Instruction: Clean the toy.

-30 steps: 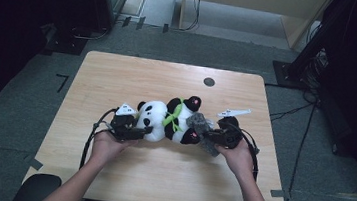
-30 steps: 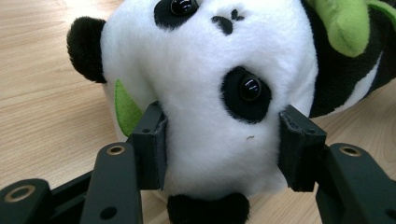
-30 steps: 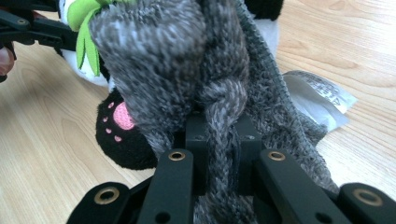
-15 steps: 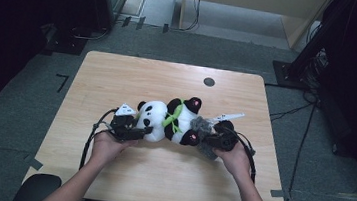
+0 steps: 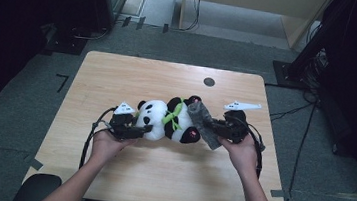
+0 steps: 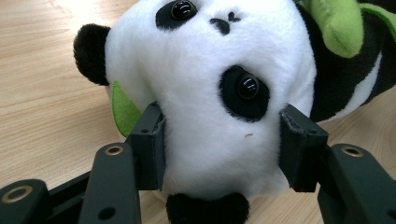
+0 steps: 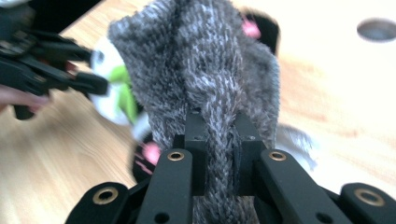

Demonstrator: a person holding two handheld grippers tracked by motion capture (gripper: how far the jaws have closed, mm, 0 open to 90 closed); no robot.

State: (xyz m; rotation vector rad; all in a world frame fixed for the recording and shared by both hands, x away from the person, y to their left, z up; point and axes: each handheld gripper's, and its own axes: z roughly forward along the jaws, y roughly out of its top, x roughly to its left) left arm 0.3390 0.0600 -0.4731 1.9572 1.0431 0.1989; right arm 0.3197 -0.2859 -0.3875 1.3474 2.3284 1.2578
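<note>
Panda plush (image 5: 166,122) lies on its side mid-table (image 5: 119,74), head toward the person's left. Left gripper (image 6: 219,144) clamps the head, pads pressing into the white fur on both sides. Right gripper (image 7: 219,154) is pinched tight on a fold of grey knitted sock (image 7: 205,79), which hangs by the toy's feet; whether it already covers a foot is hard to tell in the blurred right gripper view. Step, as judged: dressing the toy's foot. Next move calls for drawing the sock over the foot while the head stays pinned.
</note>
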